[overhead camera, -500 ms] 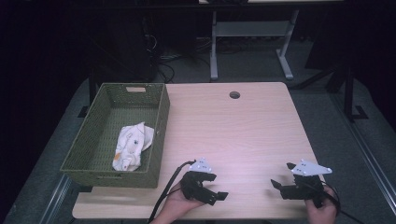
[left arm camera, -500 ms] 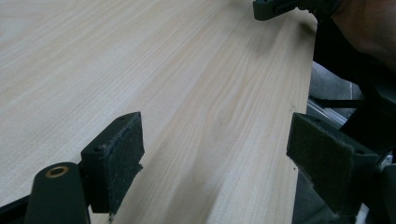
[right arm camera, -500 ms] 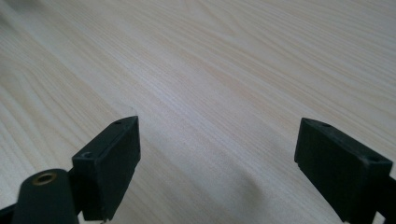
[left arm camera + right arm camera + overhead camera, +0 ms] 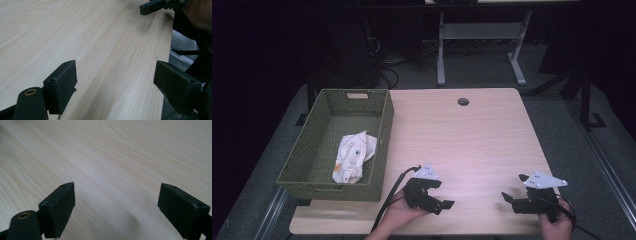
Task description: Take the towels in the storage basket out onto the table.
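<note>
Two hand-held grippers are held low over the near edge of a pale wooden table [image 4: 472,135], the left gripper [image 4: 438,200] and right gripper [image 4: 512,199] both spread wide and empty. From above, a crumpled white cloth [image 4: 353,156] is seen lying in a green woven basket [image 4: 384,135] at the table's left.

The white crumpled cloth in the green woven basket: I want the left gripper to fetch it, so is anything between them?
Yes: the green woven basket's near right wall stands between the left gripper and the white crumpled cloth; reach over it from above.
</note>
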A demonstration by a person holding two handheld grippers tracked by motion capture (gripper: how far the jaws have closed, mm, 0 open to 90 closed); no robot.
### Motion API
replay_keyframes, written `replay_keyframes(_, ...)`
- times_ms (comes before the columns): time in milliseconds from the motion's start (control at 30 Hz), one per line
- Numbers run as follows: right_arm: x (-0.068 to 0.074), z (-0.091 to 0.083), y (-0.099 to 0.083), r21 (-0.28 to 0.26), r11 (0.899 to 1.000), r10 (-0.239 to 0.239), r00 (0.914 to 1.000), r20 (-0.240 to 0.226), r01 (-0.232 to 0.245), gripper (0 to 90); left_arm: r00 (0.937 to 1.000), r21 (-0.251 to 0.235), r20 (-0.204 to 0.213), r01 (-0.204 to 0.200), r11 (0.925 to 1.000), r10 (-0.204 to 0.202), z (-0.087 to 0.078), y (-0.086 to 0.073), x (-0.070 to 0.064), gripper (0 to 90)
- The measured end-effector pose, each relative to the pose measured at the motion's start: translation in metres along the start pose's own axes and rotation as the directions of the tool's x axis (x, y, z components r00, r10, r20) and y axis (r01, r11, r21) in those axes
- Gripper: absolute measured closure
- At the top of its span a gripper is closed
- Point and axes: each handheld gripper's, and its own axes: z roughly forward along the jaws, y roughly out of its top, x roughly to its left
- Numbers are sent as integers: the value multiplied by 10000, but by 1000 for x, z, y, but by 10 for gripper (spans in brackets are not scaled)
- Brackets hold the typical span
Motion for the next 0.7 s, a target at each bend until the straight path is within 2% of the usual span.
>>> replay_keyframes(100, 0, -1, 0, -19, 10000, 4, 10000, 32, -4, 140, 9997, 46, -254, -41, 10000, 42, -2, 4, 2, 184)
replay_keyframes(167, 0, -1, 0, -81, 9999, 72, 10000, 56, -71, 140, 9999, 61, -167, 29, 10000, -28, -2, 6, 3, 184)
replay_keyframes(233, -1, -2, 0, -104, 9999, 94, 9999, 72, -93, 140, 9997, 290, -212, -121, 9995, 127, -5, 11, 2, 184)
replay_keyframes(467, -1, -2, -1, -133, 9999, 87, 9999, 62, -86, 140, 9986, 421, -365, -370, 9984, 385, -15, 26, 1, 184)
replay_keyframes(500, -1, -2, -1, -137, 9999, 84, 10000, 53, -83, 140, 9984, 471, -360, -418, 9980, 435, -20, 34, 3, 184)
replay_keyframes(700, -2, -4, -2, -138, 9999, 99, 9999, 55, -98, 140, 9975, 784, -271, -634, 9949, 657, -38, 51, 9, 184)
